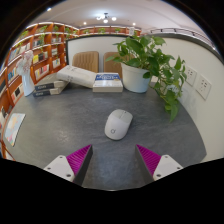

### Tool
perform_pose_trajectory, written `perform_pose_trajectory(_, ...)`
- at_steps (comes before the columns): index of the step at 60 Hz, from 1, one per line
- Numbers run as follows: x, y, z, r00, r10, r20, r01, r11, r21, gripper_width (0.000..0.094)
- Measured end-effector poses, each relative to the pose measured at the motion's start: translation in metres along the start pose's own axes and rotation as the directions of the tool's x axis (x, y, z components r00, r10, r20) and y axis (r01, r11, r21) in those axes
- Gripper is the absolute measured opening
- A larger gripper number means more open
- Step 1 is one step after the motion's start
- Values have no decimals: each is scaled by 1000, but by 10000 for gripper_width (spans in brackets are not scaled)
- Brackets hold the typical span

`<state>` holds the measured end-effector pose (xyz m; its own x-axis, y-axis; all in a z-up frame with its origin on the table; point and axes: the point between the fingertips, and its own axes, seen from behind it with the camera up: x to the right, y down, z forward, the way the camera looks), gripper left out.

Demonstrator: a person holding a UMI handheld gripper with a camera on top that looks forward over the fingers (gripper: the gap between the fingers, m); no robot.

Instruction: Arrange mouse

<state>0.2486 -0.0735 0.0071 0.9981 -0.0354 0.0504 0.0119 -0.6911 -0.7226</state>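
Note:
A white computer mouse (118, 124) lies on the grey table (60, 125), a short way ahead of my fingers and roughly centred between their lines. My gripper (113, 159) is open and empty. Its two fingers with magenta pads (80, 158) stand wide apart above the table's near part. Nothing is between them.
A potted green plant (150, 62) in a white pot stands beyond the mouse to the right, by the wall. White books or boxes (106, 82) and a stack of papers (48, 88) lie at the back. Bookshelves (40, 55) line the left side. A paper sheet (13, 128) lies at the left.

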Motion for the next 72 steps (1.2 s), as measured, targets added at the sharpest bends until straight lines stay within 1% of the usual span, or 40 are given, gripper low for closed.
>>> perform_pose_trajectory(8,2,-16,39,1000,-14,23,15,999,-36,859)
perform_pose_trajectory(10,7,-27,44,999,-4,47,5,1000,-31,848)
perform_pose_trajectory(17,-4,-40,65,998,-22,56,24,999,-44,848)
perform_pose_trajectory(25,-12,-57,82,995,-28,91,33,998,-49,841)
perform_pose_trajectory(36,-29,-70,96,991,-29,132,38,997,-68,766)
perform_pose_trajectory(43,-31,-73,101,993,-35,112,42,997,-60,655)
perform_pose_trajectory(46,-33,-74,103,994,-24,104,31,998,-60,564)
perform_pose_trajectory(47,-33,-74,103,995,-22,101,29,998,-62,512)
perform_pose_trajectory(50,-33,-75,103,996,-22,91,28,998,-64,510)
perform_pose_trajectory(55,-34,-74,104,996,-19,85,24,997,-67,475)
perform_pose_trajectory(59,-34,-74,104,997,-21,80,28,996,-81,420)
perform_pose_trajectory(63,-31,-75,99,999,-12,38,16,993,-116,369)
perform_pose_trajectory(64,-30,-78,97,1000,-14,22,16,993,-114,370)
perform_pose_trajectory(67,-30,-96,87,999,-29,-28,27,996,-83,370)
perform_pose_trajectory(72,-47,-136,56,997,-5,-78,4,1000,-9,370)
